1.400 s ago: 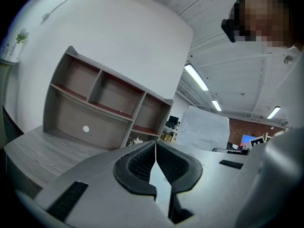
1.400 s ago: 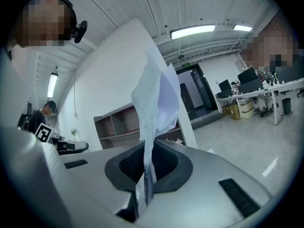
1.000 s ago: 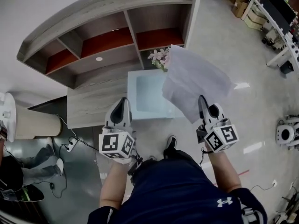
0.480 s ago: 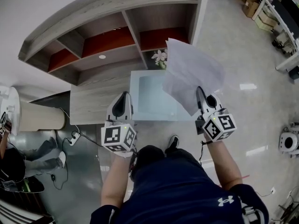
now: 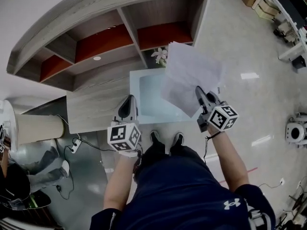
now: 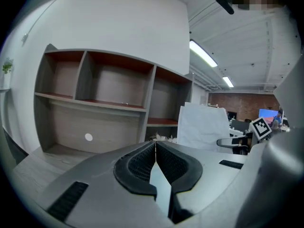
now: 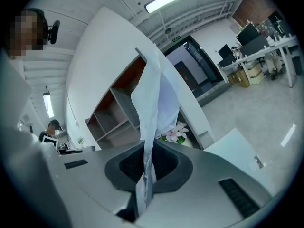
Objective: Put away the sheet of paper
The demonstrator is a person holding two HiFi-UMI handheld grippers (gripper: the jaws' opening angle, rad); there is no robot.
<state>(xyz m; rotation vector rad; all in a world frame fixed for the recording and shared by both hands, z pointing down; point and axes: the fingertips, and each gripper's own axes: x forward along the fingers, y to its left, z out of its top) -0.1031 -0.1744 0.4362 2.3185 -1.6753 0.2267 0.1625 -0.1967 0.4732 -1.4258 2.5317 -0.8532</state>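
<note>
A white sheet of paper (image 5: 189, 78) stands up in the air over the pale blue tray, pinched by its lower corner in my right gripper (image 5: 199, 94), which is shut on it. In the right gripper view the paper (image 7: 151, 108) rises edge-on from between the closed jaws of my right gripper (image 7: 145, 163). My left gripper (image 5: 127, 105) is level with the right one, over the wooden counter to the left of the tray; its jaws are shut with nothing between them. From the left gripper view, my left gripper (image 6: 155, 148) points at the shelves, with the paper (image 6: 202, 127) to its right.
A curved wooden shelf unit (image 5: 110, 37) with red-backed compartments stands ahead over a wooden counter (image 5: 93, 104). A pale blue open tray (image 5: 151, 102) sits on the counter's right end, pink flowers (image 5: 159, 56) behind it. Desks (image 5: 288, 8) and a wheeled device (image 5: 295, 133) stand at right; cables (image 5: 76, 145) lie at left.
Both grippers have shifted a little forward and left toward the tray, the right one carrying the paper along. The feet have stepped together closer to the counter.
</note>
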